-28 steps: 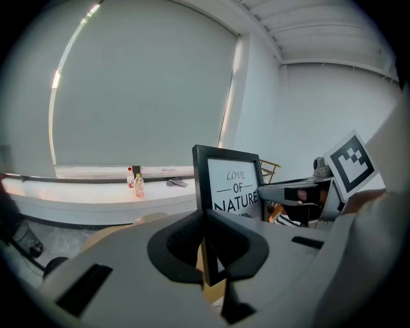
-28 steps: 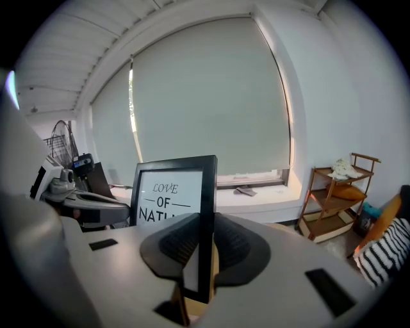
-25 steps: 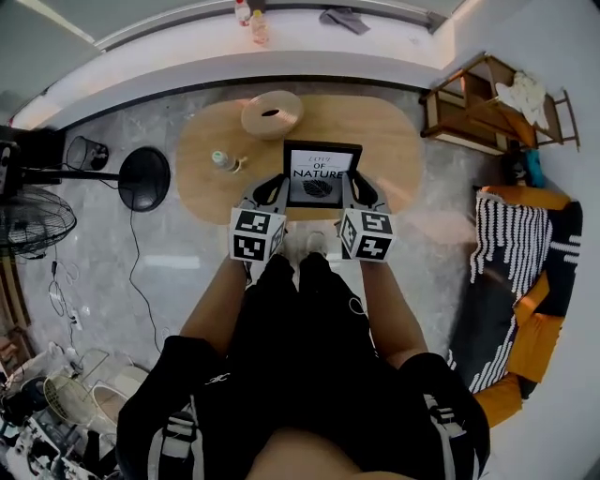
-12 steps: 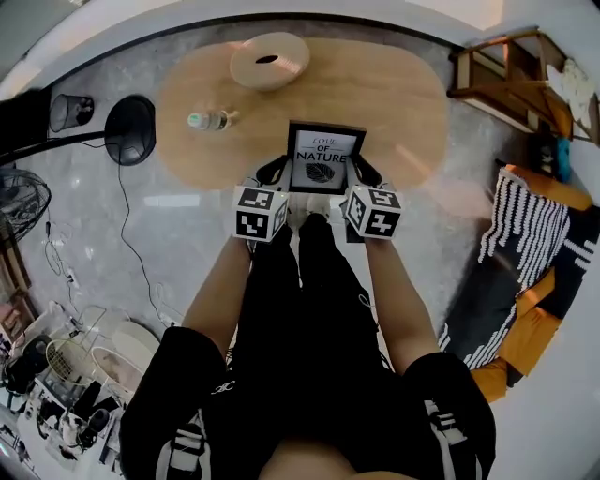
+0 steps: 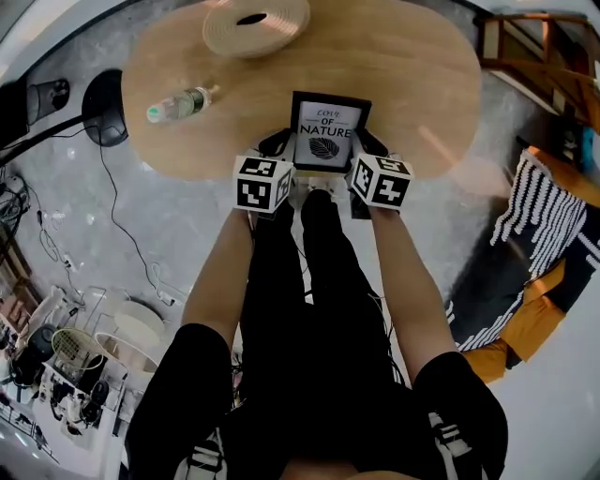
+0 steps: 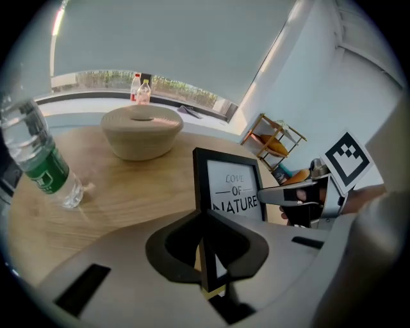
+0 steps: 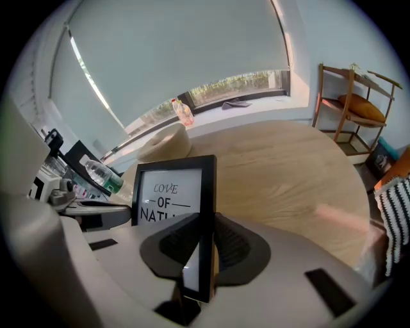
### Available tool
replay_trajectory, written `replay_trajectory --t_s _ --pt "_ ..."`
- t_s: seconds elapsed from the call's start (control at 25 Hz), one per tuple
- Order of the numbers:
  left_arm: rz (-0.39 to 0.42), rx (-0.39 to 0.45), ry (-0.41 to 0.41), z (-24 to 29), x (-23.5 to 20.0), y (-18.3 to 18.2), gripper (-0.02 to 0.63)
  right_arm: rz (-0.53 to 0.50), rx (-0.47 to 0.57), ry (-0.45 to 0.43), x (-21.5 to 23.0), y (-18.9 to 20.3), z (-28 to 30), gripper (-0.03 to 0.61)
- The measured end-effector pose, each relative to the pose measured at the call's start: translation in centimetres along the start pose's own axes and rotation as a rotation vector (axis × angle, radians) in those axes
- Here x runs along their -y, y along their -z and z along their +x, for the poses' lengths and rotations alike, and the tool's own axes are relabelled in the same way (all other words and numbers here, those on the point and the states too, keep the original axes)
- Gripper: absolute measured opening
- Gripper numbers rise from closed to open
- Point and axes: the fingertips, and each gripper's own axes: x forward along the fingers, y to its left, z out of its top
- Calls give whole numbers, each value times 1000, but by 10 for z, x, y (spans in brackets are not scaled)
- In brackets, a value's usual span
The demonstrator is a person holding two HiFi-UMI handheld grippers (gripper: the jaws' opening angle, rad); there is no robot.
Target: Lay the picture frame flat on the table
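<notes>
The picture frame [image 5: 328, 131] is black with a white "LOVE OF NATURE" print and stands upright over the near edge of the oval wooden table [image 5: 422, 75]. My left gripper [image 5: 281, 145] is shut on the frame's left side and my right gripper [image 5: 371, 147] on its right side. In the left gripper view the frame [image 6: 234, 189] runs edge-on between that gripper's [image 6: 206, 256] pads. In the right gripper view the frame [image 7: 173, 189] is likewise pinched by that gripper [image 7: 204, 256]. Whether its bottom edge touches the table is hidden.
A round wooden bowl [image 5: 255, 23] sits at the table's far side. A plastic water bottle [image 5: 178, 103] lies on the table's left part. A wooden shelf [image 5: 539, 56] and a striped cushion [image 5: 548, 216] are to the right, a fan base [image 5: 103, 108] to the left.
Both grippers keep their hold on the upright frame. The head view has dropped closer, so the table looks larger and has shifted up in the picture.
</notes>
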Motion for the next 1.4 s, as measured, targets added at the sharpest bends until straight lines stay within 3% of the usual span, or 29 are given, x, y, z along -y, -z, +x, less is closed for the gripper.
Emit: replay_trajectory --t_s 0.24,0.56,0.76,0.84,0.92,1.08,1.4 --pt "-66 -42 -14 46 -31 29 28 19 -114 -14 13 25 60 86" --pt "-114 -105 -26 72 -42 63 28 -8 -212 41 22 51 85 91" --pt "-136 -93 -14 77 -38 61 28 -79 -170 98 27 49 84 95" --pt "-123 -90 -21 69 -47 57 33 -98 -146 112 14 43 81 169" --pt "-115 -55 -48 52 -51 44 81 -91 -103 108 5 36 65 179" --pt "-108 69 -44 -6 -30 -5 91 -95 37 123 -15 2 -1 141" --pt "124 373 -12 -196 67 -143 74 -123 415 36 -118 -119 -191 98"
